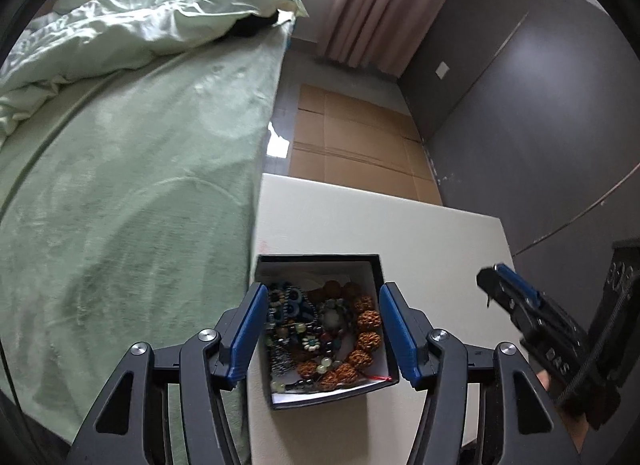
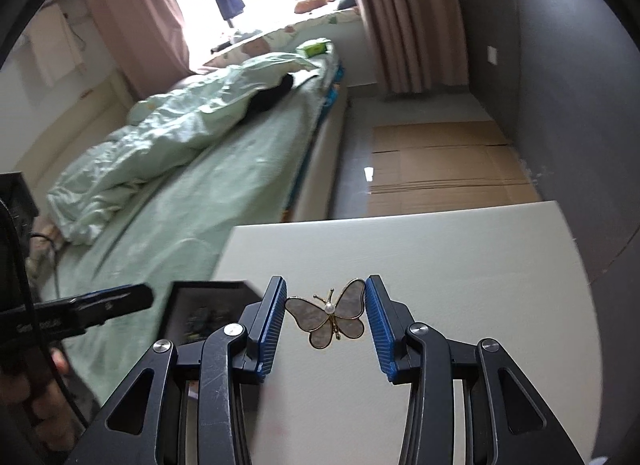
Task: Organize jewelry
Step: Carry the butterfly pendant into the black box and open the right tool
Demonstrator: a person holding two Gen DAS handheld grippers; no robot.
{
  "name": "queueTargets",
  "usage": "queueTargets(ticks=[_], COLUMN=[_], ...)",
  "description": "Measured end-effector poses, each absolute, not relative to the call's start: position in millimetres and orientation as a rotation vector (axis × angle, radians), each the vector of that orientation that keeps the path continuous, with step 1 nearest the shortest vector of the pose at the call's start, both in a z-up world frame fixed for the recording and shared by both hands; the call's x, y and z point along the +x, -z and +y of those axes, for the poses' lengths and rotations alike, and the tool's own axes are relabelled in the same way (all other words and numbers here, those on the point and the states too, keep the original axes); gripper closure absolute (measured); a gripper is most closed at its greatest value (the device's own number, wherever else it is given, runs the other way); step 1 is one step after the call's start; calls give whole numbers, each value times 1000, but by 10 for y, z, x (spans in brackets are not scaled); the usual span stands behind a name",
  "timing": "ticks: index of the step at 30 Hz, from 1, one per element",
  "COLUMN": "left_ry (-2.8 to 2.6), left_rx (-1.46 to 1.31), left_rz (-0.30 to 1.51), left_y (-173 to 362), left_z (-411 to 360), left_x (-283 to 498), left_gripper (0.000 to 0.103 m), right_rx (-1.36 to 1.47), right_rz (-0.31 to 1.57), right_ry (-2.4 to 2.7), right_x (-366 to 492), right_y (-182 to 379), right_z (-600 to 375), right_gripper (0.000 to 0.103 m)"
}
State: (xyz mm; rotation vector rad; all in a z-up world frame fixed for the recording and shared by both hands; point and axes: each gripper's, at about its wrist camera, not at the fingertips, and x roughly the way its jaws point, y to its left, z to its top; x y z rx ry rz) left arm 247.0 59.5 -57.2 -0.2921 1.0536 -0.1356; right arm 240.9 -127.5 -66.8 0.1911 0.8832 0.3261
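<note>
Left gripper point(image 2: 148, 297) lettering blurred, perhaps "Gen".

Jewelry box point(image 1: 326, 331) sits on the table point(image 1: 436, 249) at its left edge, hard against the bed point(image 1: 132, 193). Beaded bracelets point(image 1: 320, 339) piled inside the box. Left gripper point(image 1: 323, 331) straddles the box, one finger each side. Right gripper point(image 2: 325, 319) to the right of the box, butterfly brooch point(image 2: 326, 317) between its fingers, above the tabletop. Flattened cardboard point(image 1: 352, 145) on the floor beyond the table.
</note>
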Motion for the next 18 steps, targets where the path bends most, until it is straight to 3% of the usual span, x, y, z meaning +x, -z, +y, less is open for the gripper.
queueTargets(ticks=[18], left_ry=[46], left_rx=[-320], left_rz=[1025], left_y=[533], left_z=[1056], left_x=[2333], left_gripper=[44], right_rx=[341], right_rz=[962], right_ry=[-574], right_x=[2300], right_y=[875], right_z=[-522], right_gripper=[62])
